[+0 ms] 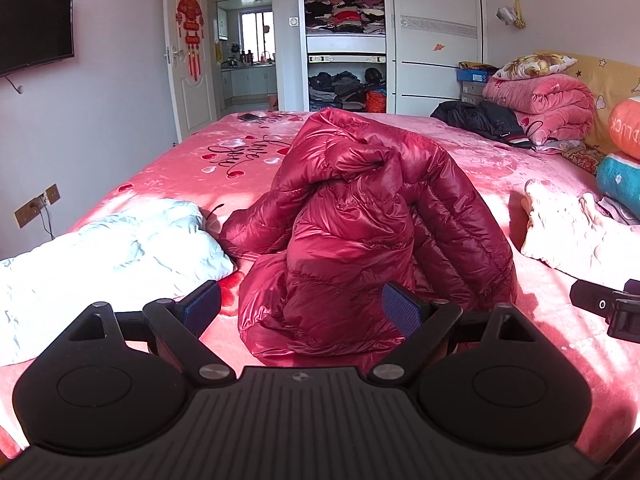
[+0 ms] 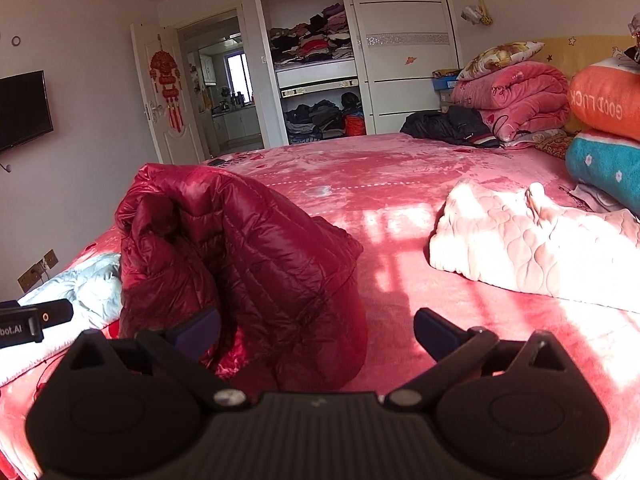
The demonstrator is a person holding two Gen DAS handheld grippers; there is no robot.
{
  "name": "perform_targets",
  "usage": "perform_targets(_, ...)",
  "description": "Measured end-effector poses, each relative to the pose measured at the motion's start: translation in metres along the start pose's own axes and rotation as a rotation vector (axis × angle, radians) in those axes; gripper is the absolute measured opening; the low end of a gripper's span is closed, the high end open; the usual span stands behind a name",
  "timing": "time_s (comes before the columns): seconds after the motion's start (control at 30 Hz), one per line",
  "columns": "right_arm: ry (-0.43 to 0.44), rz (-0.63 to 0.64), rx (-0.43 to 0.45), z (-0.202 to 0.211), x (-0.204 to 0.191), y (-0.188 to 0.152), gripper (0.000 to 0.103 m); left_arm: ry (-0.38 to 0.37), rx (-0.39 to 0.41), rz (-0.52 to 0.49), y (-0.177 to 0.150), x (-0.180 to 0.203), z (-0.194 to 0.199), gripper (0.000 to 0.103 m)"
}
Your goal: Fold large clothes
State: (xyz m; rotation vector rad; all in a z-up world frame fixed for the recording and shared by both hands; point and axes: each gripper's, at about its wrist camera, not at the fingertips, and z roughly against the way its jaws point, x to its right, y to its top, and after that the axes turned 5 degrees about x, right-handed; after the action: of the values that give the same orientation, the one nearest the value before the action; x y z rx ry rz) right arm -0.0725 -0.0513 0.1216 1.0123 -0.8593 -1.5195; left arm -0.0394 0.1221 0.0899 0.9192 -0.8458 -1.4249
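Note:
A shiny dark-red puffer jacket lies crumpled in a heap on the pink bed. It also shows in the right wrist view, left of centre. My left gripper is open, its blue pads on either side of the jacket's near edge, holding nothing. My right gripper is open and empty, with its left finger close to the jacket's near right edge and its right finger over bare bedspread.
A pale blue garment lies at the left and a cream quilted one at the right. Folded pink blankets, pillows and a black garment sit by the headboard. An open wardrobe and doorway stand beyond the bed.

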Motion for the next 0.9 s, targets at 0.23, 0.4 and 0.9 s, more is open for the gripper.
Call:
perform_targets(0.23,-0.004,0.003,0.006,-0.018,0.018,-0.015,0.102,-0.038,0.01,-0.023,-0.009,0.014,-0.021,0.103)
perform_targets(0.4,-0.005,0.016,-0.004,-0.03,0.032,-0.027,0.102,-0.056,0.029,-0.063,-0.02,0.027,-0.04,0.103)
perform_targets(0.9,-0.003,-0.1,-0.076,-0.066,0.073,-0.039,0.102,0.007,0.001,-0.08,-0.03,0.044,-0.122,0.103)
